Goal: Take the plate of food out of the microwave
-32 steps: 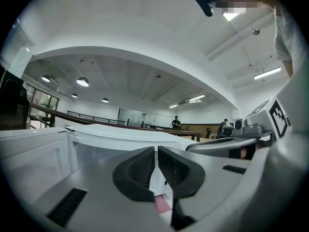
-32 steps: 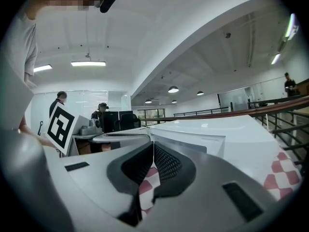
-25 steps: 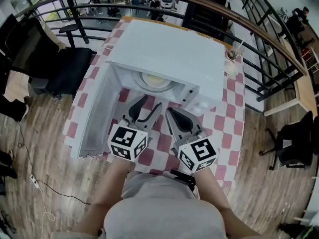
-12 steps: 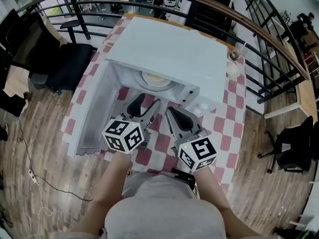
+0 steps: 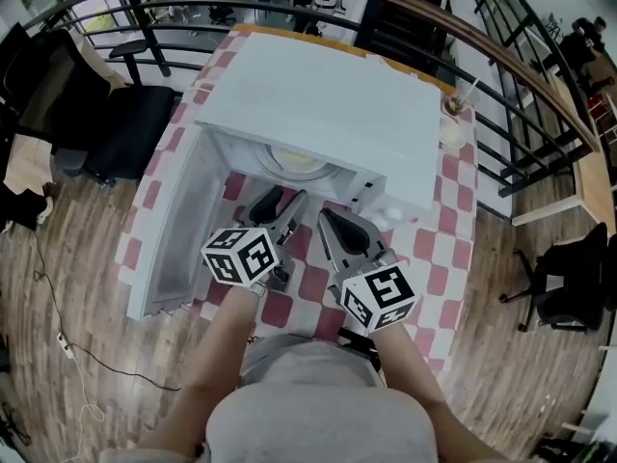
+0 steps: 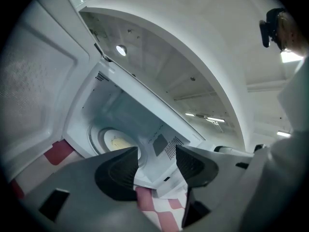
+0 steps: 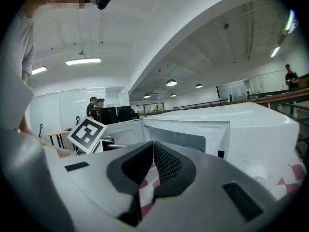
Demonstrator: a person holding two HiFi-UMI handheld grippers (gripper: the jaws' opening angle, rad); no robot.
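Just in front of the open microwave, the left gripper points into the cavity with its jaws well apart. They have just been opening and have then eased in slightly. Nothing sits between them; only the cavity floor and a strip of the checked tablecloth show through the gap. The gripper is rolled to one side, so its own view of the oven is tilted.

Close beside it, the right gripper has its jaws pressed together at the tips and is empty. It aims at the front of the oven, towards the control side. Both grippers hover above the cloth, short of the cavity mouth. Their marker cubes sit near the person's forearms.

The plate is inside the microwave, lying flat on the turntable at the middle of the cavity. It holds pale yellowish food. Neither gripper touches it. The door is swung fully open to the left.

The white oven stands on a table covered in red and white squares. A cup with a straw stands at the table's far right corner, well apart from the oven. A curved railing runs behind the table, and a black chair stands on the wooden floor to the left.
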